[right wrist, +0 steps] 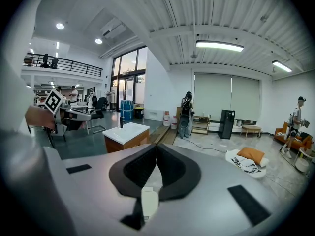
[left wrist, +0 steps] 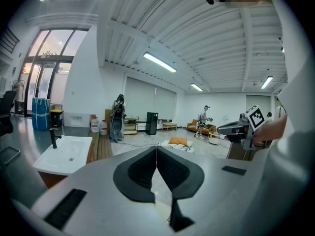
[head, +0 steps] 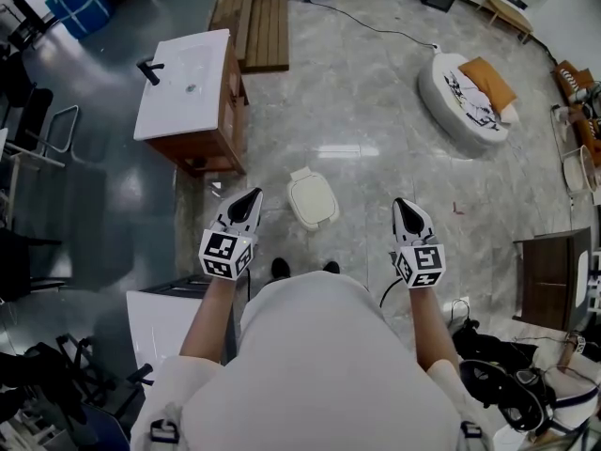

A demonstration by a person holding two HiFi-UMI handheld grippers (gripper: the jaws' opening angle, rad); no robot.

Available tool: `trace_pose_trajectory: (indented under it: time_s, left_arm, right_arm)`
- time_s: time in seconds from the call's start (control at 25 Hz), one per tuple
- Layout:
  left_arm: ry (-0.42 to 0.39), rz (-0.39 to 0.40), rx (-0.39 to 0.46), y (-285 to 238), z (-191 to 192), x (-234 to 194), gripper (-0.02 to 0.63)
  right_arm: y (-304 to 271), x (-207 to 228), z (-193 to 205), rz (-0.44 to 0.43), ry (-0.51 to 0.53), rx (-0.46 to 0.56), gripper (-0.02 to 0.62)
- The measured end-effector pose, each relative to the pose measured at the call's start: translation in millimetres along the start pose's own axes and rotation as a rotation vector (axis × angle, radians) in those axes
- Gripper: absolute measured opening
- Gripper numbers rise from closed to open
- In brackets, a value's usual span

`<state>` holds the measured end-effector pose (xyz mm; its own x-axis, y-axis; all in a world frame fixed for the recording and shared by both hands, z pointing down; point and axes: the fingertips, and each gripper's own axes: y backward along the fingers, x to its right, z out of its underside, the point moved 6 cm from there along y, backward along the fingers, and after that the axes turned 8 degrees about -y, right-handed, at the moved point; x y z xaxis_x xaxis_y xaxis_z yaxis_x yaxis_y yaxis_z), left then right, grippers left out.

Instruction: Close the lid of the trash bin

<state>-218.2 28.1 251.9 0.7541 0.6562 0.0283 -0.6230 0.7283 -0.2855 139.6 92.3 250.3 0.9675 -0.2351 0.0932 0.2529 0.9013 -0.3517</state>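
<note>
Floor: grey marble-look tiles (head: 376, 111) across an open hall; everything below stands on it.
Person: a figure in a pale top (head: 310, 365), seen from above, both forearms extended forward, black shoe tips (head: 280, 269) showing ahead of the torso.
Vanity unit: a wooden cabinet (head: 221, 130) to the front left, carrying a white worktop (head: 211, 54) with a moulded basin and a black tap (head: 150, 69).
Timber platform: brown boards (head: 254, 17) lying beyond the vanity unit, touching or just beside its far corner.
Floor cushion: a round white bed (head: 451, 111) to the front right, well apart from the bin, with an orange pillow (head: 486, 83) on it.
Trash bin: a small cream bin (head: 315, 216) on the floor just ahead of the shoes, near the vanity unit's closest corner, between the two grippers in the head view and nearer the left one. Neither gripper touches it.
Lid: the pale top (head: 312, 195) appears to lie flat over the bin; full seating cannot be confirmed from above.
Left hand-held gripper: (head: 246, 205) held above the floor, pointing forward and slightly down, jaws together with nothing between them.
Right hand-held gripper: (head: 406, 207) level with the left one and well apart from it, jaws likewise together and empty; the bin shows below them in its own view.
</note>
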Motion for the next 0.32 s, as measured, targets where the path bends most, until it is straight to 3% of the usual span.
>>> trace_pose_trajectory:
  time_s: [0.32]
  left_arm:
    - [0.004, -0.004, -0.002, -2.2, 0.3, 1.9, 0.02]
  right_arm:
    - [-1.1, 4.5, -0.7, 0.006, -0.001, 0.003, 0.032]
